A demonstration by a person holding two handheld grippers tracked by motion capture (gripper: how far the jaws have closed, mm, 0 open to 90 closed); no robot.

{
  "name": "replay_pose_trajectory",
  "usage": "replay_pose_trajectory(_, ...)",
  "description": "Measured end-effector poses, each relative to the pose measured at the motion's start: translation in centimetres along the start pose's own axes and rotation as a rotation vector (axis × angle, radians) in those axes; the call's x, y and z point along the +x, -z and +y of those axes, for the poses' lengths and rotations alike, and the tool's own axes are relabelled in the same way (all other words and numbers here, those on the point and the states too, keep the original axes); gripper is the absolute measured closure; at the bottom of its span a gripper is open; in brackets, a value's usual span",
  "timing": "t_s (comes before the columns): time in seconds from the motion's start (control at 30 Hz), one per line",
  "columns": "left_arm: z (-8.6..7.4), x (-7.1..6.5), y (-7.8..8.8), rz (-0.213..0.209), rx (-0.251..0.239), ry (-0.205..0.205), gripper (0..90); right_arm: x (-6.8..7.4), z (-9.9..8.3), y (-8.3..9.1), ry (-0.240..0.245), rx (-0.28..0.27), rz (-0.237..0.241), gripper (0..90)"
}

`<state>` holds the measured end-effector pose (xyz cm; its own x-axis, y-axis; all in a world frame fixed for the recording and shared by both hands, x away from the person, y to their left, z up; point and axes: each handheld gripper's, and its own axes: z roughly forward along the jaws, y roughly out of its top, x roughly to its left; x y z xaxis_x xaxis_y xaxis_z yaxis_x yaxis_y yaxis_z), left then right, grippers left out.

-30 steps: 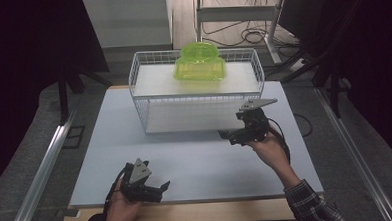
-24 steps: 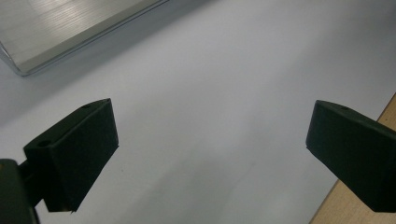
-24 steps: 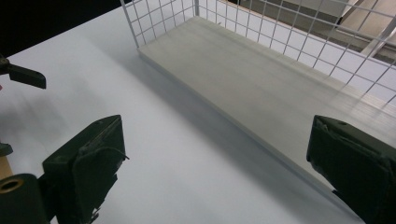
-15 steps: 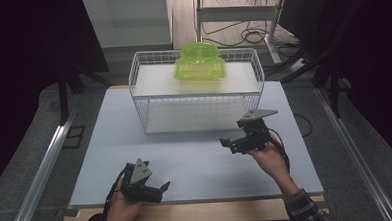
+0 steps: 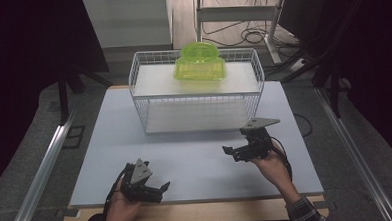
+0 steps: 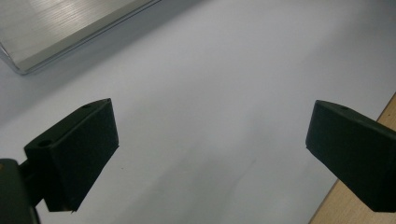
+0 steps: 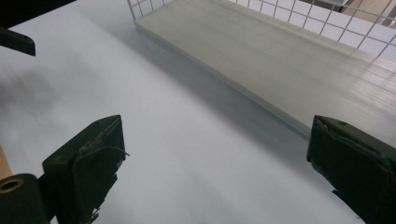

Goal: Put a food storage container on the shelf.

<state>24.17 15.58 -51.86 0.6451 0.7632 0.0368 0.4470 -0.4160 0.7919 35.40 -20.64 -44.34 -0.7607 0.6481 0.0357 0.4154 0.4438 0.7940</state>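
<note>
- the green plastic container [image 5: 200, 64] sits on the upper shelf of the white wire rack [image 5: 149, 123], at the far side of the table [image 5: 110, 139], lid on and upright as far as i can see from here.
- right gripper [image 5: 236, 154] hangs low over the bare table, in front of the rack and well apart from the container. its 2 jaws stand wide apart with nothing between them, and its own view looks at the rack's lower shelf [image 7: 280, 60].
- left gripper [image 5: 157, 191] rests near the table's front edge, jaws spread too and empty, with only the white surface ahead of it.
- my guess is the container is what's being worked on, and neither hand is anywhere near it yet.
- to reach it well, i'd lift the right gripper up over the rack's top rim rather than pushing through the wire, then come down on the container from above.
- keep the jaws wide until they straddle the body or the raised lid, and close slowly: the plastic looks smooth and could slip.
- the left gripper could steady the rack if it shifts.
</note>
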Motion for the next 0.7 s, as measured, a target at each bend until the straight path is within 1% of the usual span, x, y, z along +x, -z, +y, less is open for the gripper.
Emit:
replay_pose_trajectory(0.3, 0.0, 0.0, 0.0, 0.002, 0.001, -0.001, 2.4, 0.0, -1.2, 0.6, -0.022, 0.005, -0.019, 2.6)
replay_pose_trajectory(0.7, 0.0, 0.0, 0.0, 0.005, 0.005, -0.004, 2.4, 0.1, -2.7, 1.4, -0.022, 0.012, -0.031, 2.4)
